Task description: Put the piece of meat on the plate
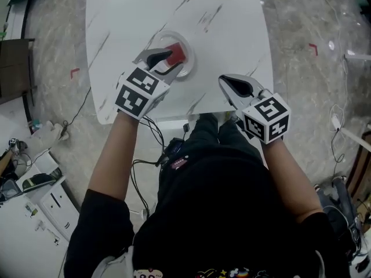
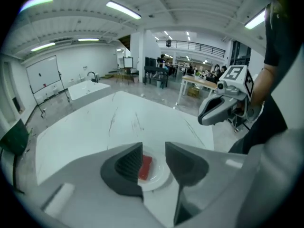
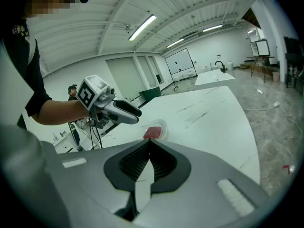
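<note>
**A big open lab hall**

This is a wide indoor work hall, not a home. Long strip lights (image 2: 122, 9) run along a ribbed white ceiling. A whiteboard (image 2: 43, 77) hangs on the far wall, with a sink (image 2: 88, 87) near it. A railed mezzanine (image 2: 199, 46) looks over desks (image 2: 198, 82) at the back. The floor (image 1: 295, 51) is polished stone, marked with bits of red tape (image 1: 313, 48). Cables (image 1: 155, 133) trail beside a white marble-look table (image 1: 133, 16).
</note>
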Demonstrator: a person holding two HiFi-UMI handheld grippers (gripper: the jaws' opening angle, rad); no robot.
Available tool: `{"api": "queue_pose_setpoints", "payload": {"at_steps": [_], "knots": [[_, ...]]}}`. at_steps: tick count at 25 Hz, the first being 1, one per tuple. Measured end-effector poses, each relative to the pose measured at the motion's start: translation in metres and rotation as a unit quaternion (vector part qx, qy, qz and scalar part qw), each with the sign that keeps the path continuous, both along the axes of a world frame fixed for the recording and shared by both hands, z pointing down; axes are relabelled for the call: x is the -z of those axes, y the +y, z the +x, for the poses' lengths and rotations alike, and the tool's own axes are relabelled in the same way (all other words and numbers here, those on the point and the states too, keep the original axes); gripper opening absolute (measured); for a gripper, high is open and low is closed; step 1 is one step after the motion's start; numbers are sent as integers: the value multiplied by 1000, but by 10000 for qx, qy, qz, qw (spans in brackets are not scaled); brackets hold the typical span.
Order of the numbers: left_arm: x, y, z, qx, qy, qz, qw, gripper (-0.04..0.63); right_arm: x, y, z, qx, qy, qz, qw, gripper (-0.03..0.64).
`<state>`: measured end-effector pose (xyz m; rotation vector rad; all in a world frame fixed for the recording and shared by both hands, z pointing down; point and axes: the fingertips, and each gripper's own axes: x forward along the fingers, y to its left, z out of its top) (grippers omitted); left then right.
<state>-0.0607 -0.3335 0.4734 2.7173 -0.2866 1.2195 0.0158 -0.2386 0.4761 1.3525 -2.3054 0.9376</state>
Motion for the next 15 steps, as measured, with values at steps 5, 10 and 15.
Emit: {"api": "queue_pose_setpoints", "payload": {"at_steps": [5,10,15], "knots": [[36,-3,-29,1188,879,570,9874,234,18,-1,-5,100,229,355,9991,21],[47,5,-70,2071,1238,676,9681,229,32,-8,-8,78,421,677,9968,21],[64,7,-94,2430,1419,856,9558,220,53,-22,-11,8,515,959,9941,21]]}}
